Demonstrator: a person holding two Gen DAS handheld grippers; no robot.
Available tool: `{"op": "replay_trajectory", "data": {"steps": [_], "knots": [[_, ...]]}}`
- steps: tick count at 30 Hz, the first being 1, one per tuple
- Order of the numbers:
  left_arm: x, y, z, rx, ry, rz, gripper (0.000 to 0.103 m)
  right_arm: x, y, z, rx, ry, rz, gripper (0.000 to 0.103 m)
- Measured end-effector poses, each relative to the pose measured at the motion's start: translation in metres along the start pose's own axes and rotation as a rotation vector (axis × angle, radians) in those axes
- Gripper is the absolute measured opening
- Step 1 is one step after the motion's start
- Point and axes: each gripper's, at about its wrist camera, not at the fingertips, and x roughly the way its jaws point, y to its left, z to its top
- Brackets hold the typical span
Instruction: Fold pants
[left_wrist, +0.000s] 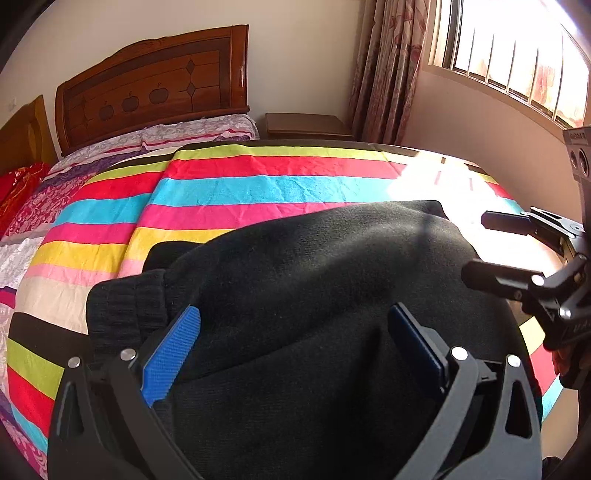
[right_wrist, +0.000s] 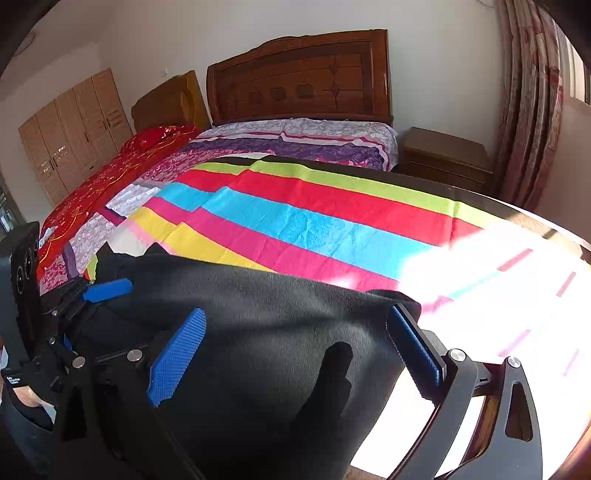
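Note:
Black pants (left_wrist: 314, 266) lie in a folded bundle on the striped blanket (left_wrist: 258, 188), with a ribbed cuff (left_wrist: 125, 306) sticking out at the left. My left gripper (left_wrist: 295, 314) hovers wide open over the near part of the pants, gripping nothing. At the right edge of the left wrist view, my right gripper (left_wrist: 476, 245) stands open beside the bundle. In the right wrist view the right gripper (right_wrist: 297, 314) is spread wide over the pants (right_wrist: 258, 332), near their right edge. One blue pad (right_wrist: 107, 290) of the left gripper shows at the left.
A bed with a wooden headboard (right_wrist: 303, 81) lies behind, with purple bedding (right_wrist: 295, 144) and a red quilt (right_wrist: 110, 181). A nightstand (right_wrist: 443, 158) and curtains (right_wrist: 532, 110) stand on the right, a wardrobe (right_wrist: 74, 129) far left. Bright sunlight washes out the blanket's right side (right_wrist: 498, 295).

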Motion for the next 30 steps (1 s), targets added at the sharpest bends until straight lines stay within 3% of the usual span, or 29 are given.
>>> {"op": "replay_trajectory", "data": {"steps": [5, 8, 26, 30], "knots": [[-0.025, -0.027, -0.032, 0.116, -0.030, 0.151, 0.101, -0.016, 0.025, -0.043, -0.081, 0.035, -0.124, 0.097], [-0.033, -0.031, -0.050, 0.132, -0.050, 0.180, 0.101, -0.023, 0.035, -0.064, -0.119, 0.048, -0.169, 0.097], [-0.046, -0.031, -0.061, 0.072, -0.052, 0.223, 0.101, -0.033, 0.037, -0.090, -0.108, 0.016, -0.224, 0.098], [-0.066, -0.037, -0.064, 0.077, -0.071, 0.241, 0.101, -0.036, 0.040, -0.090, -0.106, 0.022, -0.242, 0.098]]}}
